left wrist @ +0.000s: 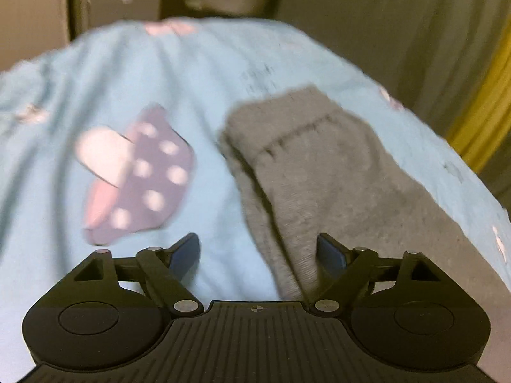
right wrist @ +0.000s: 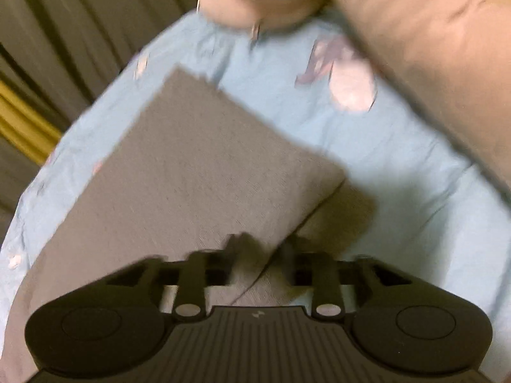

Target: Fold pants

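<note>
Left hand-held gripper agape over lengthwise-stretching grey pants.

Dim warm indoor light, heavy motion blur, fisheye bending at edges

Each hand-held gripper is matte black plastic: the left hand-held gripper has dark blue fingertips, silver pivot screws, two round side discs, a ribbed centre plate and a small crosshair mark. The right hand-held gripper shows the same build, blurred.

Bedroom — patterned bedsheet, pillow, curtains
</note>
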The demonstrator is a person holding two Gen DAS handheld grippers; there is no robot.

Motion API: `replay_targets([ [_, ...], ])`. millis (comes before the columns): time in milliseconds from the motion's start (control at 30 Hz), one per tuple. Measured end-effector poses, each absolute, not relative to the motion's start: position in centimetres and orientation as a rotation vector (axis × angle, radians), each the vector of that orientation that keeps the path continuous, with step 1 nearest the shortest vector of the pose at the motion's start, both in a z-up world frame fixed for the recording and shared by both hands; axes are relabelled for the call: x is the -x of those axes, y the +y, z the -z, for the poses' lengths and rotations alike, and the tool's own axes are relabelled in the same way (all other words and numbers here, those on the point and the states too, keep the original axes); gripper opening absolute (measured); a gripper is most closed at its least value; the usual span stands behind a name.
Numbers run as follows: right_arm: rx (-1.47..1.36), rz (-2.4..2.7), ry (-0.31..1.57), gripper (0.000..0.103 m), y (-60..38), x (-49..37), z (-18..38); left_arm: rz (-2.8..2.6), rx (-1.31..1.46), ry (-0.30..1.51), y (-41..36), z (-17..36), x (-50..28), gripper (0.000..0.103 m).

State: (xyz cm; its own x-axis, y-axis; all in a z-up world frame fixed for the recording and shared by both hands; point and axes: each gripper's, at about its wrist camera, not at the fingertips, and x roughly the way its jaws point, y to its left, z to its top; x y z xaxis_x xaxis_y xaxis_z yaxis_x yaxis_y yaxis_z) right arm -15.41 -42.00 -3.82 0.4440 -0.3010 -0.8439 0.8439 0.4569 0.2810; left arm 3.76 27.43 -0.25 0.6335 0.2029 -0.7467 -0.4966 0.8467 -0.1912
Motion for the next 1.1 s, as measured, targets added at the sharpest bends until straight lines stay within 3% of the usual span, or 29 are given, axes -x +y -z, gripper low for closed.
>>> replay_targets([
  [67,-0.627,0.848,0.785,0.051,-40.7,14.3,1.4,-0.482,0.318,0.731,25.8,-1.1,-2.2,0.097],
  [133,-0.512,0.828,0.719,0.054,-38.7,12.7,-1.1,-0.475,0.256,0.671,24.0,-1.8,-1.5,0.099],
  [233,-0.508,0.565,0.636,0.075,-35.3,8.4,-3.7,-0.375,0.209,0.621,20.4,-1.8,-1.7,0.101],
  [267,-0.536,0.431,0.631,0.077,-33.9,6.2,-4.0,-0.351,0.196,0.605,19.2,-1.3,-1.9,0.101],
  [400,-0.683,0.011,0.716,0.077,-27.7,-3.3,-3.0,-0.341,0.119,0.806,17.2,1.6,-5.0,0.101],
  [467,-0.723,-0.159,0.782,0.078,-23.7,-8.4,-1.9,-0.332,0.212,0.932,18.9,3.5,-6.2,0.103],
  [567,-0.697,-0.279,0.845,0.080,-18.1,-14.8,-0.4,-0.314,0.415,0.863,21.8,4.2,-5.1,0.103],
  [700,-0.744,-0.343,0.915,0.082,-13.9,-20.9,2.2,-0.323,0.422,0.837,22.0,4.5,-5.1,0.103],
  [867,-0.772,-0.369,1.143,0.082,-11.6,-22.6,6.0,-0.325,0.413,0.831,21.7,4.7,-5.3,0.103],
  [1100,-0.649,-0.418,1.162,0.084,-11.6,-18.9,5.8,-0.329,0.403,0.837,21.8,4.9,-5.5,0.103],
])
